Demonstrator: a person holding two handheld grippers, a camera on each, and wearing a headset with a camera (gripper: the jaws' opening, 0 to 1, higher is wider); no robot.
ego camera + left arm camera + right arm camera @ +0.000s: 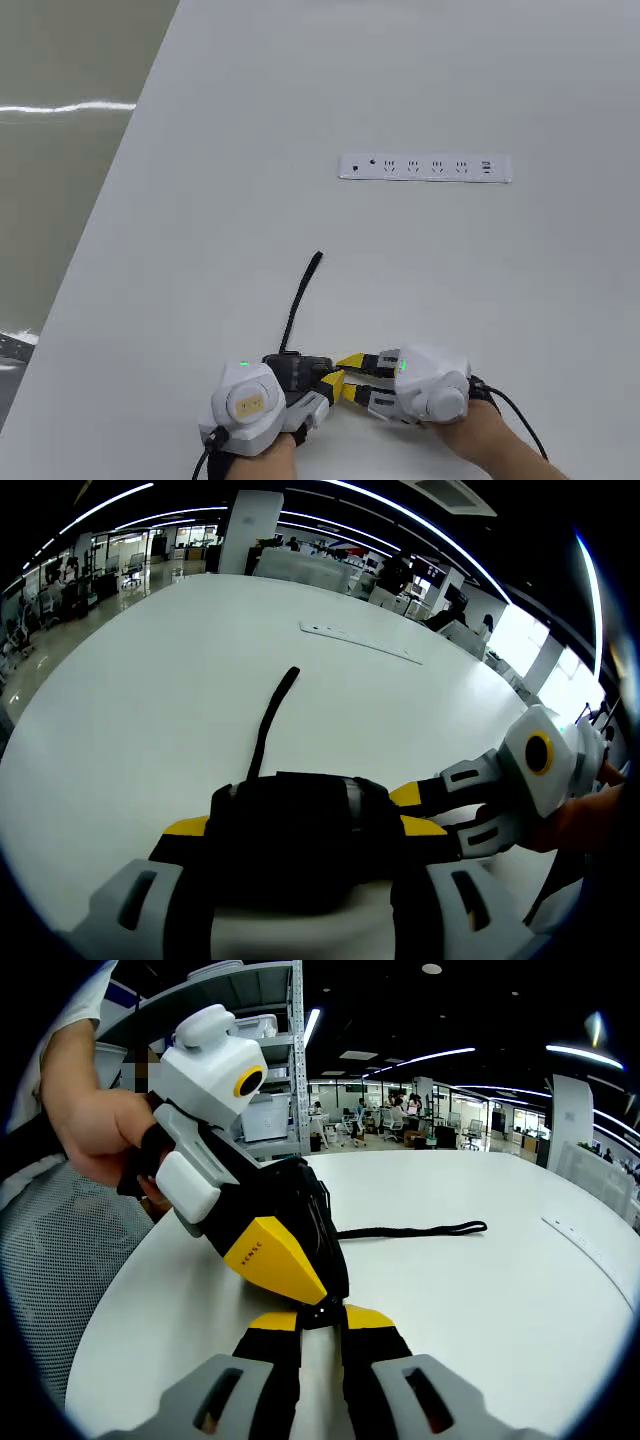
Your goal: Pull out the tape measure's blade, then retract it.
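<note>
White bench (400,90): black tape measure (295,368), seemingly retracted.

The tape measure (290,368) lies on the table (250,150) between left gripper (300,830) and right gripper (350,377), power strip (425,167) behind.

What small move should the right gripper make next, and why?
Probably draw the right gripper slowly away from the tape measure. Its jaws look shut on the blade tip at the case, the blade is not yet out, and the left gripper clamps the case.
</note>
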